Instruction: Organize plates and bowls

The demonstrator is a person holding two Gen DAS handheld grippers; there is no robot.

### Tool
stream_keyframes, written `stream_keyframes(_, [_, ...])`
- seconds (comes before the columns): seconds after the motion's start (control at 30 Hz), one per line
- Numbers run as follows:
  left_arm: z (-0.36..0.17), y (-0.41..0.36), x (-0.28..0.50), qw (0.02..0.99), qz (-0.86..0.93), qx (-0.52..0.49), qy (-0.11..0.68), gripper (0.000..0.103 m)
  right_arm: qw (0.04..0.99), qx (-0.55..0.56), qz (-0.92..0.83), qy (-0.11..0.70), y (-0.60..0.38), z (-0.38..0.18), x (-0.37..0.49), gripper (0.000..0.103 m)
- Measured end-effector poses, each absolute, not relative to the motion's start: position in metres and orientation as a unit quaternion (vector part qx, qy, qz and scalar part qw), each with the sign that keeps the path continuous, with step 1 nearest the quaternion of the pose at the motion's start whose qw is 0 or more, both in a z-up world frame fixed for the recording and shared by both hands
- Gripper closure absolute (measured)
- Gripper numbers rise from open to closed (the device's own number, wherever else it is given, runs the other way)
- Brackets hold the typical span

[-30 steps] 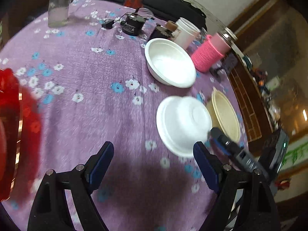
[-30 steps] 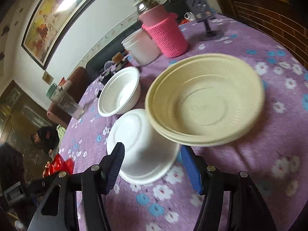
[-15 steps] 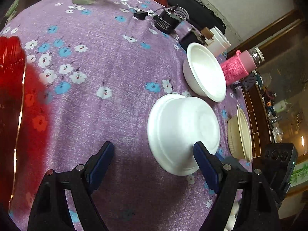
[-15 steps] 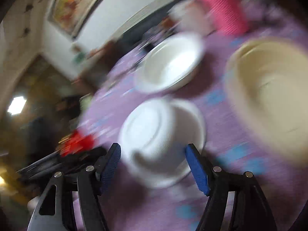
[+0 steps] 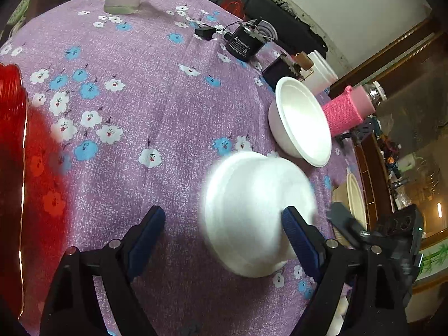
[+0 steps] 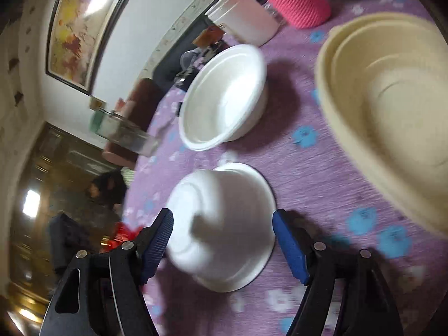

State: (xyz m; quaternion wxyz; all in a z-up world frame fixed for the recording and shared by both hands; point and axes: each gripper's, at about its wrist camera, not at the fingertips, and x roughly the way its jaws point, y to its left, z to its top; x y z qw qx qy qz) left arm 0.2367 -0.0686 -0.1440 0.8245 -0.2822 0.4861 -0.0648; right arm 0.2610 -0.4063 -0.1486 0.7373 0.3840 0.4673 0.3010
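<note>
Both grippers are wide open. The right gripper (image 6: 222, 240) has the upside-down white bowl (image 6: 224, 224) between its fingers. The left gripper (image 5: 224, 235) holds nothing.

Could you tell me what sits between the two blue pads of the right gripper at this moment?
In the right wrist view, the upside-down white bowl sits between the right gripper pads, on the purple floral tablecloth. Contact is unclear.

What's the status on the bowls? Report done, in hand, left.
Done: nothing stacked; the cream bowls look already nested. In hand: right gripper, open, straddles the upside-down white bowl; left gripper is open beside it. Left: flip it and nest with the upright white bowl.
</note>
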Motion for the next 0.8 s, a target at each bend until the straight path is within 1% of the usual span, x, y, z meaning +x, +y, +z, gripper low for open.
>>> stream_keyframes(0.03, [-0.144,-0.068,0.236,0.825,-0.067,-0.282,0.486,0.018,0.702,0.420,0.333,0.469,-0.402,-0.153,0.262,0.024])
stream_keyframes(0.07, [-0.144,-0.068,0.236,0.824,-0.069,-0.283,0.486,0.018,0.688,0.434,0.346,0.468,-0.399,-0.155,0.262,0.024])
stream_keyframes(0.17, [-0.144,-0.064,0.231,0.820,-0.074,-0.292,0.486,0.018,0.678,0.422,0.387,0.460,-0.381,-0.145,0.261,0.023])
stream_keyframes(0.27, [-0.144,-0.063,0.230,0.819,-0.077,-0.294,0.488,0.018,0.647,0.416,0.435,0.468,-0.360,-0.139,0.262,0.023])
stream_keyframes(0.3, [-0.144,-0.062,0.229,0.816,-0.077,-0.297,0.489,0.018,0.658,0.405,0.428,0.468,-0.356,-0.136,0.260,0.023])
stream_keyframes(0.37, [-0.140,-0.059,0.228,0.811,-0.083,-0.312,0.488,0.018,0.718,0.367,0.385,0.448,-0.359,-0.120,0.258,0.024])
stream_keyframes(0.43, [-0.133,-0.057,0.229,0.815,-0.087,-0.311,0.481,0.018,0.801,0.304,0.291,0.425,-0.372,-0.102,0.249,0.024])
stream_keyframes(0.5, [-0.126,-0.057,0.231,0.819,-0.087,-0.307,0.476,0.018,0.845,0.260,0.215,0.414,-0.377,-0.092,0.252,0.024])
stream_keyframes(0.57, [-0.122,-0.055,0.230,0.819,-0.089,-0.315,0.471,0.018,0.849,0.248,0.185,0.429,-0.373,-0.093,0.262,0.024])
stream_keyframes(0.67, [-0.118,-0.057,0.224,0.823,-0.086,-0.306,0.471,0.018,0.832,0.265,0.168,0.458,-0.362,-0.108,0.275,0.024])
stream_keyframes(0.8, [-0.117,-0.059,0.213,0.830,-0.080,-0.285,0.473,0.018,0.814,0.333,0.144,0.454,-0.374,-0.126,0.291,0.024])
